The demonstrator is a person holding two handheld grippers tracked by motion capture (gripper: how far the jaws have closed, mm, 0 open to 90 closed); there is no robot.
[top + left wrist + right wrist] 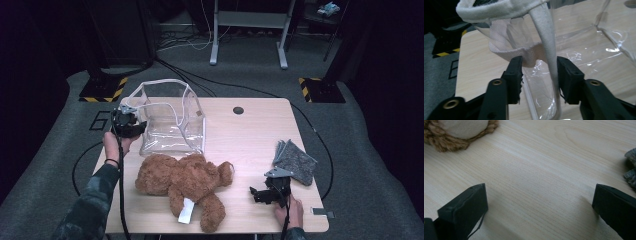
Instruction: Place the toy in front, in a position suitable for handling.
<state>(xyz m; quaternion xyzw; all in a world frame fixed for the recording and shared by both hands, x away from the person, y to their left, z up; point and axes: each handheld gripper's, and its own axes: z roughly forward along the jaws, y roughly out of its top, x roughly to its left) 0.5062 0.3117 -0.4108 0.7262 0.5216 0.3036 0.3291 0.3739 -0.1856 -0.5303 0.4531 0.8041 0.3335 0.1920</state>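
Observation:
A clear plastic bag (170, 120) with white fabric trim stands open at the table's back left. My left gripper (136, 125) is at its left rim. In the left gripper view its jaws (539, 62) are partly apart around the white strap (545, 37) and trim, and a gap still shows between them. A brown teddy bear (185, 180) lies flat in front of the bag. My right gripper (256, 193) rests low at the front right, wide open over bare wood (539, 192). The bear's paw (461, 130) lies ahead of it to the left.
A folded grey cloth (296, 161) lies at the table's right edge, and its corner (631, 167) shows beside my right jaw. A white tag (186, 210) hangs from the bear. The wooden table (250, 135) has a round hole (238, 110) at the back. Cables cross the floor beyond.

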